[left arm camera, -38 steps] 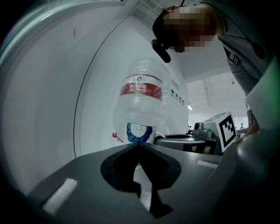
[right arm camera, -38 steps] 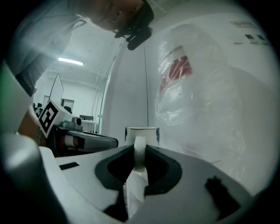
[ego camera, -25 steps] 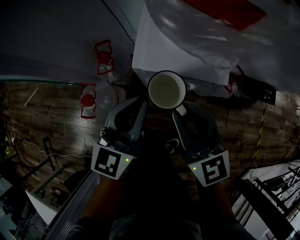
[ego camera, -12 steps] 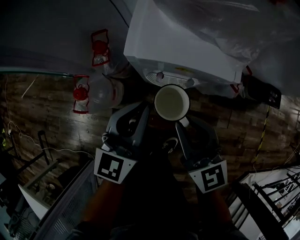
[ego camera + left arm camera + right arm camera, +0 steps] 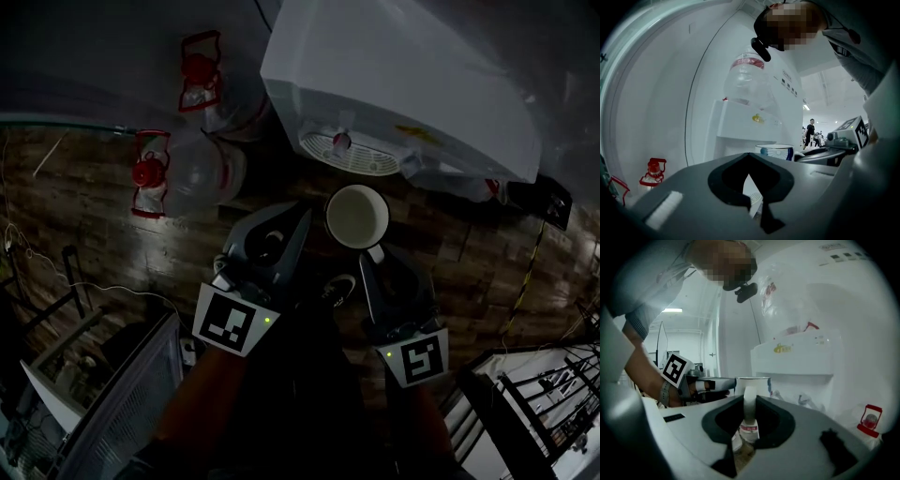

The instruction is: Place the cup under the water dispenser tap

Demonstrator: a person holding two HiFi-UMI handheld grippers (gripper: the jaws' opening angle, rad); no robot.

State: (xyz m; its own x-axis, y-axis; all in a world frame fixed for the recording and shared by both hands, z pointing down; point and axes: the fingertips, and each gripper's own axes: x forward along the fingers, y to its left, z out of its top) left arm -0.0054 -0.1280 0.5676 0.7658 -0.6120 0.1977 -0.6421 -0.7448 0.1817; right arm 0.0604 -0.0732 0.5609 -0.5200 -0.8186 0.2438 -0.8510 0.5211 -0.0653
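So the right gripper (image 5: 373, 259) is clamped on the handle of the cup (image 5: 357, 216), pointing roughly level. The left gripper (image 5: 298, 225) sits just left of the cup, jaws together, nothing in them.

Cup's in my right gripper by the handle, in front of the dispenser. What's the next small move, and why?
Probably ease the cup forward toward the dispenser. In the head view it hangs short of the drip tray and the tap, not yet under the tap. The right gripper is shut on the handle, so the grip looks fit to carry it in.
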